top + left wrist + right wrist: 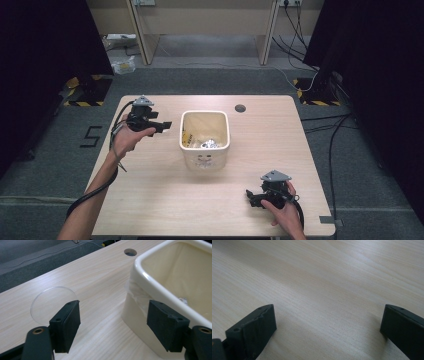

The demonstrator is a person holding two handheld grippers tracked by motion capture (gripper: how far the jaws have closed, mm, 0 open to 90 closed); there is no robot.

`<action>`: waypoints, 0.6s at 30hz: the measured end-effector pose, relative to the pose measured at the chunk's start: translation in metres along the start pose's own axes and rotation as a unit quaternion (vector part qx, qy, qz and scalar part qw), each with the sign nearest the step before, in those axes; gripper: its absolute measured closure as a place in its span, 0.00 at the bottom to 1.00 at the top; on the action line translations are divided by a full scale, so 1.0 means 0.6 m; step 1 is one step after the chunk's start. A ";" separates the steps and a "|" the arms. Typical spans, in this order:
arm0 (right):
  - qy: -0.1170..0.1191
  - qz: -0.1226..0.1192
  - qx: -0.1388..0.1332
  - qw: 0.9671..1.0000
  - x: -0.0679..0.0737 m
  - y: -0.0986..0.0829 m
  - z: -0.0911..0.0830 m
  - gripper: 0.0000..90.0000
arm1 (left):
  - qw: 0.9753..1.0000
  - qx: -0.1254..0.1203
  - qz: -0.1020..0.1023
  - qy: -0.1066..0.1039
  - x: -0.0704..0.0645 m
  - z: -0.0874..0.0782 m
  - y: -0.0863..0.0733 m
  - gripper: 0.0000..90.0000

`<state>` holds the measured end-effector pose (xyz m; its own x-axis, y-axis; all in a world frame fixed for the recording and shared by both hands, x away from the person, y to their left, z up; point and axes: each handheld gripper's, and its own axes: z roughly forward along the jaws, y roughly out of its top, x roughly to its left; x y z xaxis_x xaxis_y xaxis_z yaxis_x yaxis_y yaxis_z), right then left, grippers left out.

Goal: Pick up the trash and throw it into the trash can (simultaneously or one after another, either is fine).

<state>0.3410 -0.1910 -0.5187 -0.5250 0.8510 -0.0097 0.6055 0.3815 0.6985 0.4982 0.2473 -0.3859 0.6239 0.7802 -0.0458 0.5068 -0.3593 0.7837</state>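
1. Hovering left of centre in the high view, the left gripper (159,125) has its jaws spread, empty, beside the cream bin (204,154).
2. Lying flat on the table (82,280) behind the left jaw in the left gripper view is a clear plastic disc (51,302) — untouched.
3. Resting at lower right of the high view, the right gripper (254,196) is released, empty.
4. The bin already holds some scraps (209,144); the disc seems left — likely next to go in.
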 end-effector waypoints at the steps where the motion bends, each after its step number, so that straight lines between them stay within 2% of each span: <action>1: 0.000 0.000 0.000 1.000 0.000 0.000 0.000 0.00 | 1.000 0.000 0.000 0.000 0.000 0.000 0.000 0.30; 9: 0.000 0.000 0.000 1.000 0.000 0.000 0.000 0.00 | 1.000 0.006 0.006 0.022 0.011 0.025 -0.011 0.38; 11: 0.000 0.000 0.000 1.000 0.000 0.000 0.000 0.00 | 0.999 0.009 0.012 0.035 0.014 0.033 -0.013 0.40; 18: 0.000 0.000 0.000 1.000 0.000 0.000 0.000 0.00 | 0.999 0.008 0.020 0.044 0.019 0.048 -0.015 0.45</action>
<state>0.3411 -0.1910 -0.5187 -0.5255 0.8507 -0.0097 0.6051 0.3818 0.6986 0.5180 0.2444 -0.4111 0.5894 0.8069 0.0400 0.4922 -0.3979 0.7742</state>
